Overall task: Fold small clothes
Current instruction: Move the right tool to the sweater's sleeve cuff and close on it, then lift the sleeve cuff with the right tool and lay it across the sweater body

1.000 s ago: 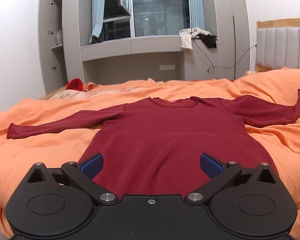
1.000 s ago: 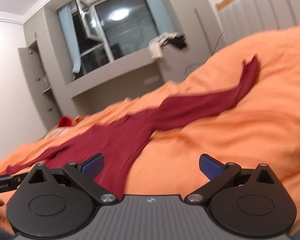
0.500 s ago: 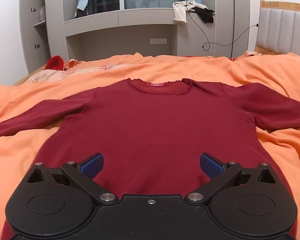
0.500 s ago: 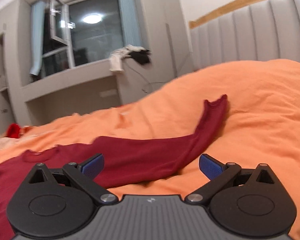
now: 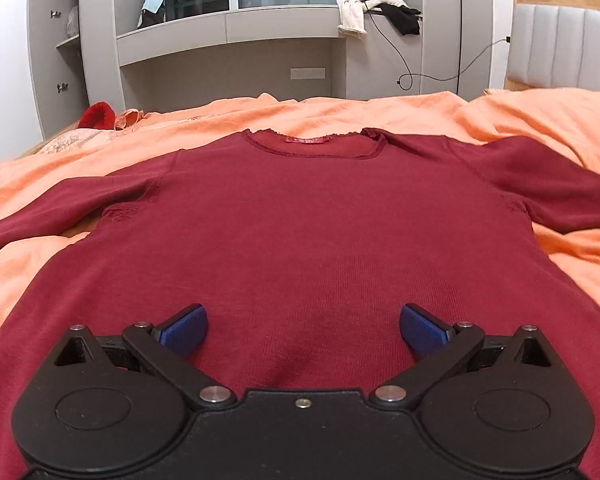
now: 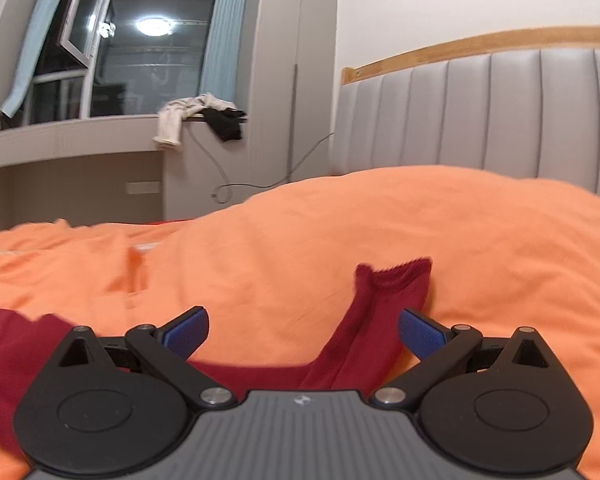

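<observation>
**Both hand-held grippers wide apart over the red top**

The left hand-held gripper (image 5: 303,330) hovered low, blue fingers spread, over the hem of the dark red long-sleeved top (image 5: 308,216), which lay flat on the orange bed cover (image 5: 540,120). The right hand-held gripper (image 6: 303,332) (equally spread, gripping nothing) framed the sleeve cuff (image 6: 392,280). Beyond stood a grey headboard (image 6: 480,112).

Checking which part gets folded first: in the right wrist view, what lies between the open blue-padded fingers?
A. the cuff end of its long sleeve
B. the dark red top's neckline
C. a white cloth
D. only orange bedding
A: the dark red long sleeve runs up between the right gripper fingers, its cuff just beyond them on the orange duvet.
</observation>
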Tool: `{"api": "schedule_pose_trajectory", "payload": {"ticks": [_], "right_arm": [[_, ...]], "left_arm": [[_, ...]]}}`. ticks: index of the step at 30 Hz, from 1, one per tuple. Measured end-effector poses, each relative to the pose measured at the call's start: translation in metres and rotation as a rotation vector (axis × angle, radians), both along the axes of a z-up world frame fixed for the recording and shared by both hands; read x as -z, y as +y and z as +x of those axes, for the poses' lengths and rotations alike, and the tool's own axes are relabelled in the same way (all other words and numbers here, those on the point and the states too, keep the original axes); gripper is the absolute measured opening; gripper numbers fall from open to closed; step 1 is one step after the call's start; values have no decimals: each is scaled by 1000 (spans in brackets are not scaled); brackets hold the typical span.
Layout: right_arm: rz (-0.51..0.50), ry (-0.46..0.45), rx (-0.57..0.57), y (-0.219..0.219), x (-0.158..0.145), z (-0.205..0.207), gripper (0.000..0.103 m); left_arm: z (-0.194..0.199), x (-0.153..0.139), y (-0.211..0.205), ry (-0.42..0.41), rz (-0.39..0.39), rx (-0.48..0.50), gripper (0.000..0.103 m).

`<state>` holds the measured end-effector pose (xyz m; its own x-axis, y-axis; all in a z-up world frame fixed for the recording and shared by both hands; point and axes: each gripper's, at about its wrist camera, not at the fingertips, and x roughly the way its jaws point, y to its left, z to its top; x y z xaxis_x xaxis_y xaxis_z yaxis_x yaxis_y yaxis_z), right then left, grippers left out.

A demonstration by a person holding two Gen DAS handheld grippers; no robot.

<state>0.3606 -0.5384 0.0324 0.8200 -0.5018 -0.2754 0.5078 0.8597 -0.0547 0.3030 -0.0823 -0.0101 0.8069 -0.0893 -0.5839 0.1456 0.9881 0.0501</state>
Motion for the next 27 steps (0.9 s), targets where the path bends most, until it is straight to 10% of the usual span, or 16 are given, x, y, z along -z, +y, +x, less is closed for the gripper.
{"api": "schedule_pose_trajectory", "payload": {"ticks": [11, 22, 27], "right_arm": [[-42, 23, 153, -17, 27, 25, 85], [135, -146, 222, -40, 29, -25, 23], [199, -197, 208, -51, 22, -47, 18]], "left_arm": [[-3, 2, -1, -8, 7, 3, 103], [-5, 4, -5, -21, 30, 1, 103], [-5, 5, -6, -25, 37, -1, 103]]}}
